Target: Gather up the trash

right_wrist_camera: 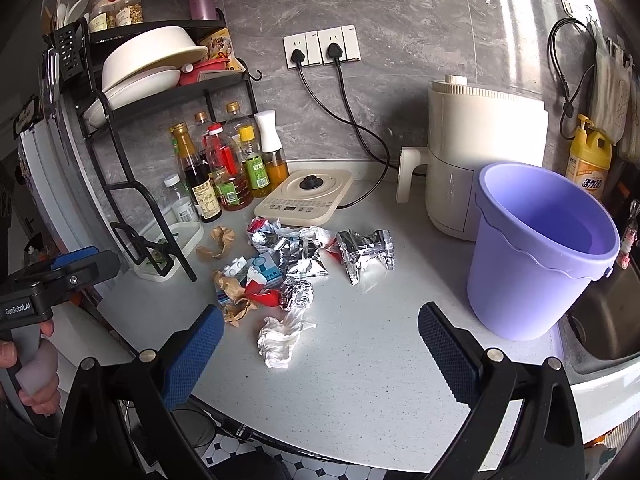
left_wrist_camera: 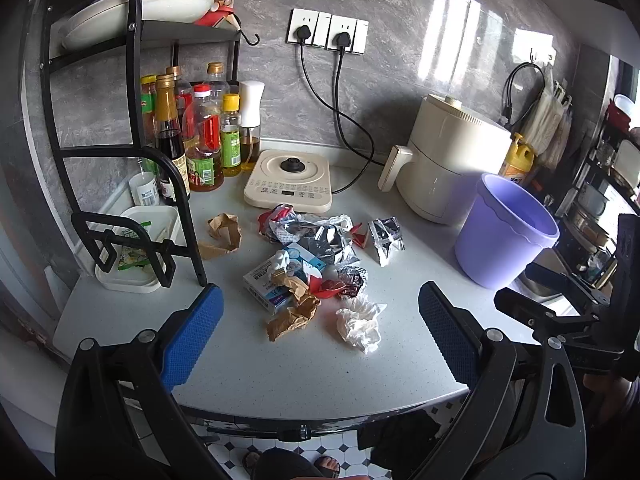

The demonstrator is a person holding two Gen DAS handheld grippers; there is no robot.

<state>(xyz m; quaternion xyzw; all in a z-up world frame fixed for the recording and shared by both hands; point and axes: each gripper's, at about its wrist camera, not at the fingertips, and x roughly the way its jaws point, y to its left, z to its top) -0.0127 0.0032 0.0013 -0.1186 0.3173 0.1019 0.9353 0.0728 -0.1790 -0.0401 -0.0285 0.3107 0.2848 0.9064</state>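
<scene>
Both tools (left_wrist_camera: 320, 334) (right_wrist_camera: 320, 344) agape above trash (left_wrist_camera: 316, 264).

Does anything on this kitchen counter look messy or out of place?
Yes. A heap of crumpled trash lies strewn mid-counter: foil wrappers, brown paper, a white tissue, a small carton. The purple bucket beside it looks empty. Nothing seems spilled or broken.

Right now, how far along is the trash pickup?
Nothing looks done: the purple bucket looks empty. Nothing is in hand; the left gripper and right gripper are open. Left: the white tissue, foil wrappers and brown paper on the counter.
</scene>
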